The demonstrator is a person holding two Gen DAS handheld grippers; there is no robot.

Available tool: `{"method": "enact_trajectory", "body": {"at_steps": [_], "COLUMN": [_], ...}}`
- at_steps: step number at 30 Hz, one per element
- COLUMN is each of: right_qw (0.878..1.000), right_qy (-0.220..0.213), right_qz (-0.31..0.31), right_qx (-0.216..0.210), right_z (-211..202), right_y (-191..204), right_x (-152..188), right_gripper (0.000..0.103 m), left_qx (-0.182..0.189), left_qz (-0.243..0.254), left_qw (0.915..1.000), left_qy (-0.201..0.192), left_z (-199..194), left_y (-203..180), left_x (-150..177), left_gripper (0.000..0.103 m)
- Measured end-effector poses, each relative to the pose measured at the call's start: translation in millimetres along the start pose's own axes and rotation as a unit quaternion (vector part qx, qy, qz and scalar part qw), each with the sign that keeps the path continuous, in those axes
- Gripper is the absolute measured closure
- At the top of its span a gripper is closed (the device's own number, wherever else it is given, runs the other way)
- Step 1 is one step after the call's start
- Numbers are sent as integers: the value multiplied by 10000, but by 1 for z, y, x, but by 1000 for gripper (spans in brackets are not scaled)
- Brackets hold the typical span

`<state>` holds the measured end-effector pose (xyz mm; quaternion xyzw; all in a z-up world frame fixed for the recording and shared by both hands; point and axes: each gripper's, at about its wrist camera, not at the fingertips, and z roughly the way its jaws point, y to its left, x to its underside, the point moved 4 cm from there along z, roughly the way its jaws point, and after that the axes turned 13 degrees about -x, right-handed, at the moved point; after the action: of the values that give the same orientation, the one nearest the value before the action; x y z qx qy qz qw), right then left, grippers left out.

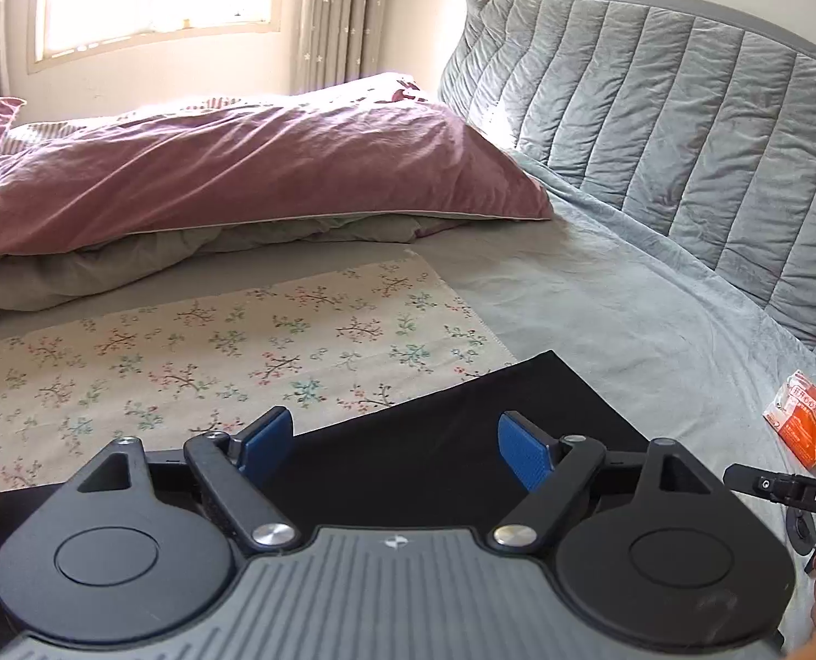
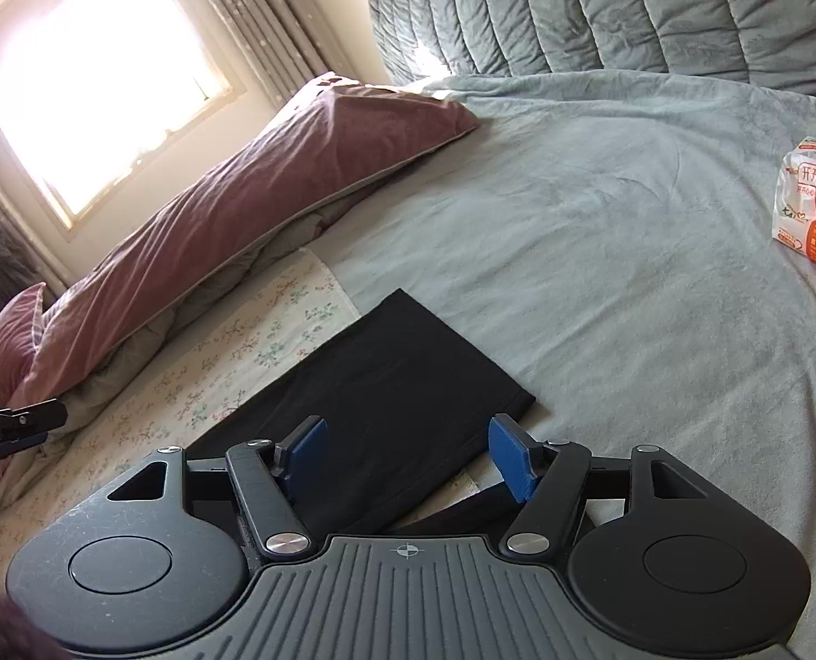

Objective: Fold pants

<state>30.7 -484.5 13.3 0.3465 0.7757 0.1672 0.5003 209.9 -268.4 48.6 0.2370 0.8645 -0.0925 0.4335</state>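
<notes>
The left gripper [image 1: 394, 448] stands wide open, its blue pads [image 1: 523, 448] apart with nothing between them, hanging above the black pants [image 1: 452, 440]. The right gripper [image 2: 408, 454] is open too and empty, poised over the same garment from the other side.

The black pants [image 2: 386, 385] lie flat on the bed, already doubled into a neat rectangle, partly on a floral cloth [image 1: 215, 341] and partly on the pale grey-green blanket [image 2: 600, 220]. A second dark layer shows under the near edge in the right wrist view, so a further fold may remain.

The fabric looks thin, soft and light: it will drape and sag from whatever point is pinched, and smooth layers may slide apart. The safest hold would be at two corners of one short edge, pinching all layers together.

Beyond lie a mauve pillow [image 1: 243, 165], the quilted headboard [image 1: 655, 110] and an orange packet [image 2: 815, 203], well clear.
</notes>
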Motion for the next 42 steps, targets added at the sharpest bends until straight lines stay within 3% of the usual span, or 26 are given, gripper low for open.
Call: {"method": "enact_trajectory", "body": {"at_steps": [7,13,16,25,33,39,42], "right_qw": [9968,9858,9795,9667,9555,9461,9424], "right_qy": [368,747,804,1095,1244,1587,1838], "right_qz": [-535,-1338,-1659,-2109,-2478,-2584,-2575], "right_qx": [-474,-681,-817,-949,-1002,-1140,-1083], "right_z": [0,2,1,11,25,55,77], "right_y": [63,115,136,193,239,259,261], "right_x": [26,59,73,123,156,218,260], "right_gripper": [22,19,12,6,4,3,3], "left_qx": [-608,-1113,-1274,-1850,-1942,-1307,-1191], "left_qz": [-447,-892,-1106,-1287,-1542,-1235,-856], "left_qw": [9971,9897,9853,9733,9678,9821,9863], "left_qy": [70,132,252,446,443,563,752], "left_z": [-72,-116,-132,-152,-143,-99,-77], "left_y": [81,144,172,228,252,221,197], "left_x": [28,66,87,137,164,225,259], "left_gripper": [1,0,0,0,0,0,0]}}
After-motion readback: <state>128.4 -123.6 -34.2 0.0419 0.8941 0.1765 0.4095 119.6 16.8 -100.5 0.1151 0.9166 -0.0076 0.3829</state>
